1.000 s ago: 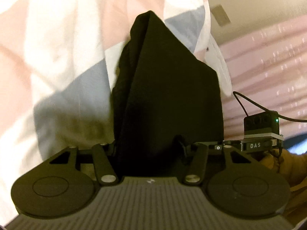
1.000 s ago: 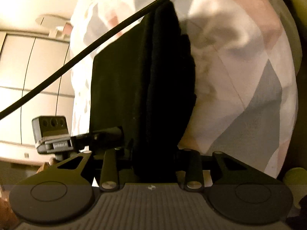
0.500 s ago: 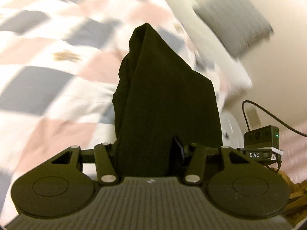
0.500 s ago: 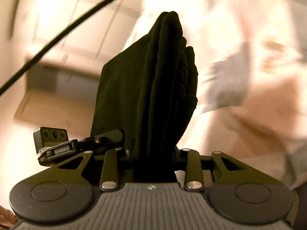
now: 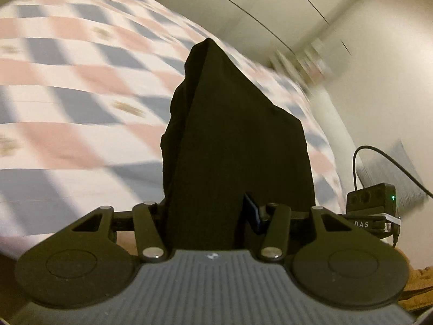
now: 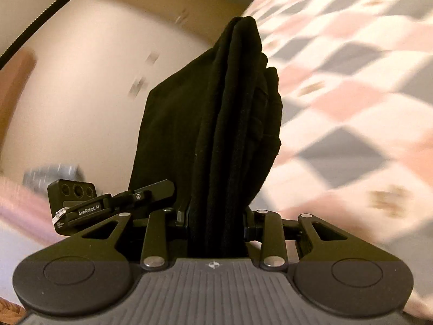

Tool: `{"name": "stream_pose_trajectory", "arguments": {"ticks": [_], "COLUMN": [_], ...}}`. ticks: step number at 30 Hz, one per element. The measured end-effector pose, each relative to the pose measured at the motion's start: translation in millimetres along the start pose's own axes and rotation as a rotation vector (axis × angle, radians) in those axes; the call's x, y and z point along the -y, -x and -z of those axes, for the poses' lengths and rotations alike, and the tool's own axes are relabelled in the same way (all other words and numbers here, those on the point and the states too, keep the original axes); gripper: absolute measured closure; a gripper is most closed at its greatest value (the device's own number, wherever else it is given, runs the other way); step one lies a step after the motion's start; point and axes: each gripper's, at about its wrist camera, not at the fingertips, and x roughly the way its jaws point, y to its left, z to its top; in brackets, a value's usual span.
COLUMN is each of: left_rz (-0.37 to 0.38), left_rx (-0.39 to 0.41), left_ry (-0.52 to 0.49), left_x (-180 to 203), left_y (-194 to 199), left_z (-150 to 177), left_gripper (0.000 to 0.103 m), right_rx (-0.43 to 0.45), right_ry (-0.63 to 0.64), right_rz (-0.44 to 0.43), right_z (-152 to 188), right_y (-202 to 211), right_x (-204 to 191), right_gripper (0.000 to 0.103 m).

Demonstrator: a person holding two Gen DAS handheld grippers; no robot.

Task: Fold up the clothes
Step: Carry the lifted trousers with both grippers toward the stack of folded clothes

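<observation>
1. Ahead of both my tools lies the checked bedspread (image 5: 81,86) in pink, grey and white; it fills the left of my left wrist view and the right of my right wrist view (image 6: 351,81), blurred in both.
2. A pale wall (image 6: 81,94) stands beyond my right tool on its left side; past my left tool, up and to the right, I see pale panels (image 5: 270,5) with dark seams.
3. The black garment (image 5: 232,140) stands up folded between the fingers of my left gripper (image 5: 208,216), which is clamped on its lower edge. The cloth rises to a peak straight ahead of the tool.
4. My right gripper (image 6: 216,222) is likewise closed on the same garment (image 6: 216,124), here showing several stacked layers edge-on.
5. A small black camera block (image 5: 370,197) with a green light sits off my left tool's right side, a cable (image 5: 384,159) looping up from it.
</observation>
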Motion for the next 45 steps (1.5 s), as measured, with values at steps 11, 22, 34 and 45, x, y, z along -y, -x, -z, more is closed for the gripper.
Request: {"name": "stream_pose_trajectory", "arguments": {"ticks": [11,22,34,45], "left_rz": [-0.189,-0.211,-0.176,-0.046], "left_rx": [0.08,0.161,0.1,-0.093], "left_ry": [0.05,0.06,0.073,0.044], "left_x": [-216.8,-348.3,-480.9,-572.7], "left_y": [204.2,263.0,233.5,147.5], "left_z": [-108.0,-216.0,-349.1,-420.0], "left_gripper": [0.056,0.056,0.056,0.056], "right_rx": [-0.132,-0.139,-0.118,0.038], "right_ry": [0.018,0.041,-0.012,-0.2], "right_rz": [-0.168,-0.183,-0.121,0.034], "right_z": [-14.6,-105.0,-175.8,-185.4], "right_y": [-307.4,-485.5,-608.7,-674.8], "right_x": [-166.3,-247.4,-279.3,-252.4], "right_gripper": [0.071,0.071,0.071,0.071]}}
